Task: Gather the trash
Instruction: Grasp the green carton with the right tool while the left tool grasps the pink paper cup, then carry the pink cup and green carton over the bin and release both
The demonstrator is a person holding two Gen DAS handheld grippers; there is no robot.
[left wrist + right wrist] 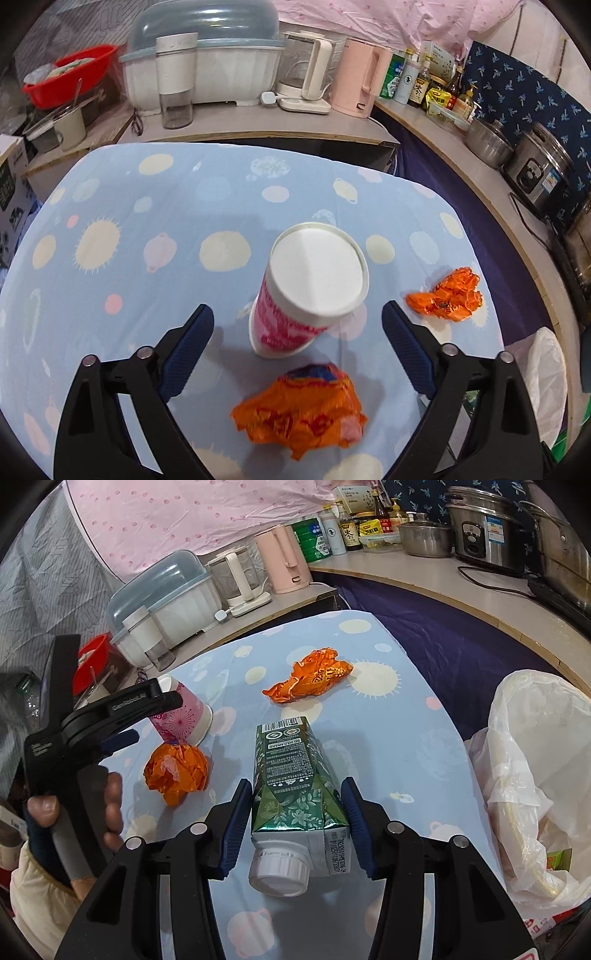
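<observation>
An upturned pink and white paper cup (310, 291) stands on the blue spotted tablecloth (147, 206). My left gripper (298, 310) is open, a fingertip on either side of the cup and clear of it. One crumpled orange wrapper (303, 410) lies just below the cup, between the fingers' bases. A second orange wrapper (445, 295) lies to the right. My right gripper (296, 786) is shut on a green drink carton (291, 760), its white cap pointing toward the camera. The right wrist view also holds the cup (184, 716) and both wrappers (177, 771) (310, 681).
A white plastic bag (535, 775) gapes open off the table's right edge. Behind the table, a counter carries a dish-rack cover (203, 48), kettles (354, 81), bottles and steel pots (539, 173). A person's hand (110, 805) grips the left tool's handle.
</observation>
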